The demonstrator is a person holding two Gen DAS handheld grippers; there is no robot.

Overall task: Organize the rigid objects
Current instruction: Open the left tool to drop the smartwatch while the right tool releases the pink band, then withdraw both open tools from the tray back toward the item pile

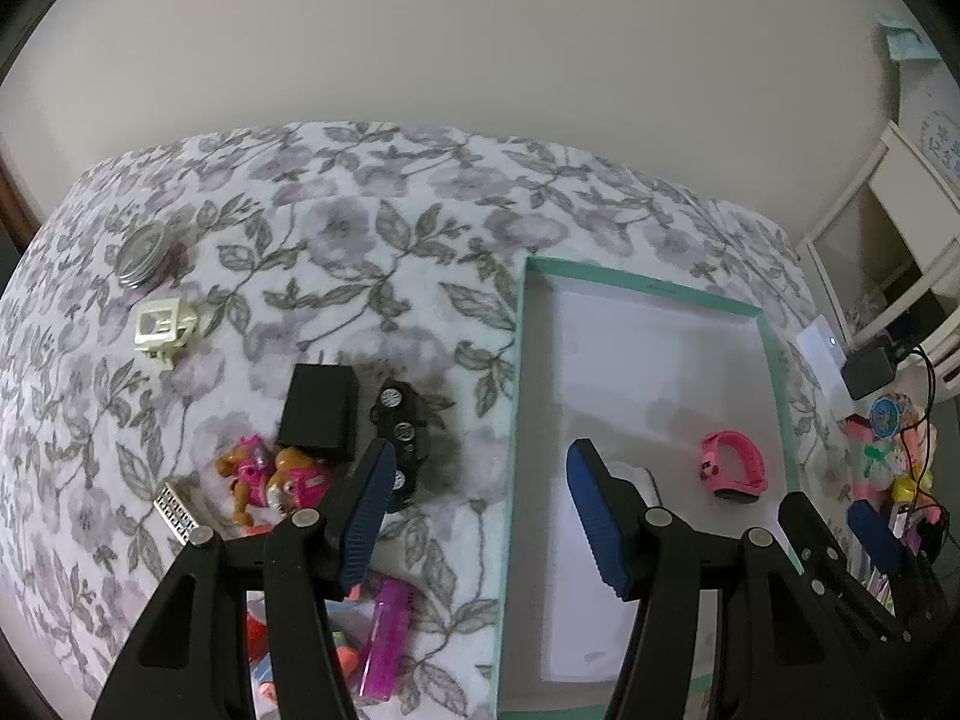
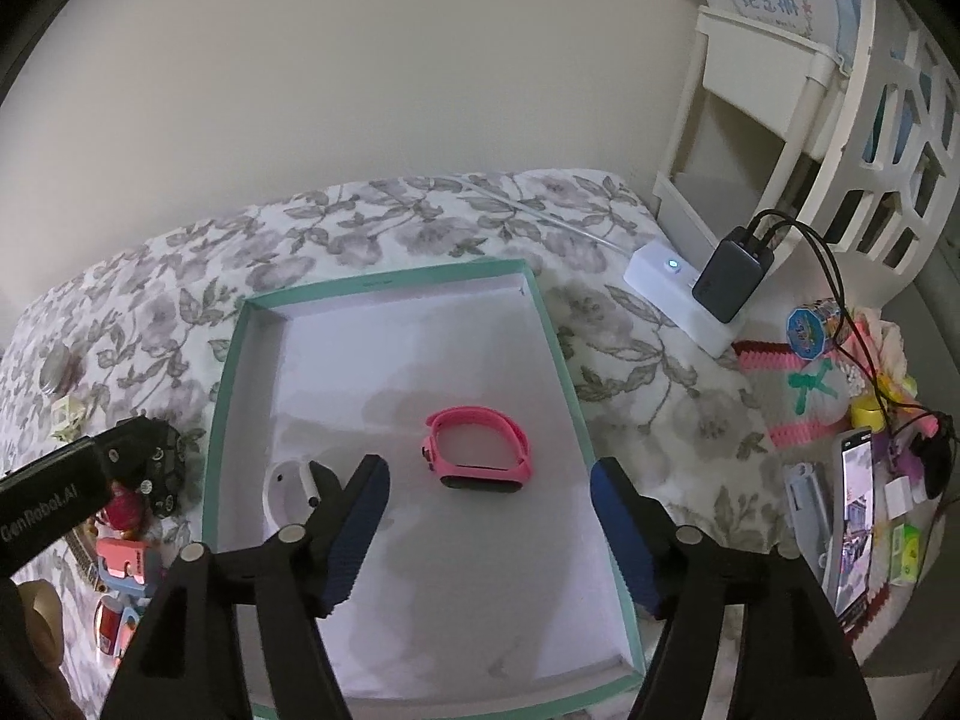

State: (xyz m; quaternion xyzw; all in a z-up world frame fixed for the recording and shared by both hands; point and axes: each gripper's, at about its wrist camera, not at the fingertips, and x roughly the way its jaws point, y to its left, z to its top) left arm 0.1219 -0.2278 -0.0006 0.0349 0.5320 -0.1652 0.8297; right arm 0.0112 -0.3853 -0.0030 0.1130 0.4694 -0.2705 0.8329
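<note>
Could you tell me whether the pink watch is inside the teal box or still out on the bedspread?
Inside. The pink watch lies on the white floor of the teal box, within its rim.

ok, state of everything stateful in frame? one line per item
left gripper: open, nothing between the fingers
right gripper: open, nothing between the fingers
teal box: lidless, mostly bare inside
pink watch: in the box, strap closed in a loop
white band: in the box, by its left wall
power strip: light on, black charger plugged in
phone: screen lit

Floral bed [image 1: 372, 228], teal-rimmed tray [image 1: 510, 420], toys [image 1: 273, 474]
</note>
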